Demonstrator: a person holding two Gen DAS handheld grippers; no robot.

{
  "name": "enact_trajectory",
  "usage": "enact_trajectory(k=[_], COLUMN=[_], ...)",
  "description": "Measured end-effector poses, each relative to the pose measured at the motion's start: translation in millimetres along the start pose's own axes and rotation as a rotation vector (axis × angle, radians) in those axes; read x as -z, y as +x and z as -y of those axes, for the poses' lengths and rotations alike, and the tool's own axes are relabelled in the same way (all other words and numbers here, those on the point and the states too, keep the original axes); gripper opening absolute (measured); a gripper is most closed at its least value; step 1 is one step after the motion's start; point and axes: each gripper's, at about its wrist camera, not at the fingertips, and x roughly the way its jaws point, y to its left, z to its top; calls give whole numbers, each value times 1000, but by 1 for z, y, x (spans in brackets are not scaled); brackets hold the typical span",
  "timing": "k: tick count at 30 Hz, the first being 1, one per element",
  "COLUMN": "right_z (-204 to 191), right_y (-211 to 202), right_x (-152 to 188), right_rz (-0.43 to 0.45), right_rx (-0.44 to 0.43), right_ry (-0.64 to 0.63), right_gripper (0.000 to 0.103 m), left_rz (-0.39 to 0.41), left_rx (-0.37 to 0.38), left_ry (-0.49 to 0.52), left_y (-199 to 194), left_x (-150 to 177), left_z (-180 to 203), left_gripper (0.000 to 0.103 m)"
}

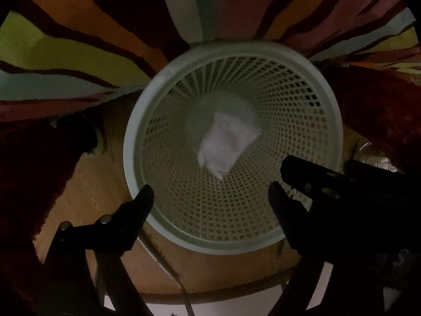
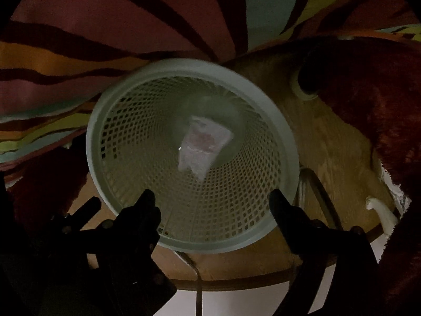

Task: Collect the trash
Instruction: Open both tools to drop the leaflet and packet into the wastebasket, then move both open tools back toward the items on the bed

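A pale green mesh waste basket (image 1: 326, 121) stands on a wooden floor, seen from above in both views; it also shows in the right wrist view (image 2: 279, 131). A crumpled white piece of trash (image 1: 223, 144) lies at its bottom, and shows in the right wrist view (image 2: 202, 144) too. My left gripper (image 1: 210, 192) is open and empty, hovering over the basket's near rim. My right gripper (image 2: 211, 197) is open and empty over the same rim. The right gripper's dark fingers (image 1: 310, 171) reach into the left wrist view from the right.
A striped multicoloured rug (image 1: 105, 39) lies beyond the basket. Dark red furry fabric (image 2: 381, 105) flanks both sides. A round pale socket (image 2: 302, 87) sits in the wooden floor (image 2: 329, 144). A cable (image 2: 197, 276) runs under the basket. A white hook-like object (image 2: 381, 210) lies at right.
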Motion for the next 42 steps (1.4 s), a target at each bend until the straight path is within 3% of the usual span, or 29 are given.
enact_trajectory(k=[12,20,25,30,33,37,42], right_z=[11,7,9,-1,1,7,14], right_y=[-26,-62,-100,-154,-191,-225,-265], right_x=[14,39,58,79,94,101,95], right_rz=[85,228,355,544,709,859,1029], right_rx=[-7,-33,-63,-50,-43,-96,-141], right_ry=[11,-46,-80,-164,-191,-180,-172], right_gripper=[84,84,84,84,84,84,84], left_rz=[64,152,226,386,553,754,948], left_rx=[-53,19,58,40,-7,-93,-150], left_ry=[-49,-163,-173,-148,-137,-146,-161], left_y=[-17,-52,-85,-133,-173,-222,-269], left_x=[7,24,40,60,72,79,69], left_z=[-9,-26,-31,-34,-39,-45,-54], left_gripper=[91,91,91,91,91,91,91])
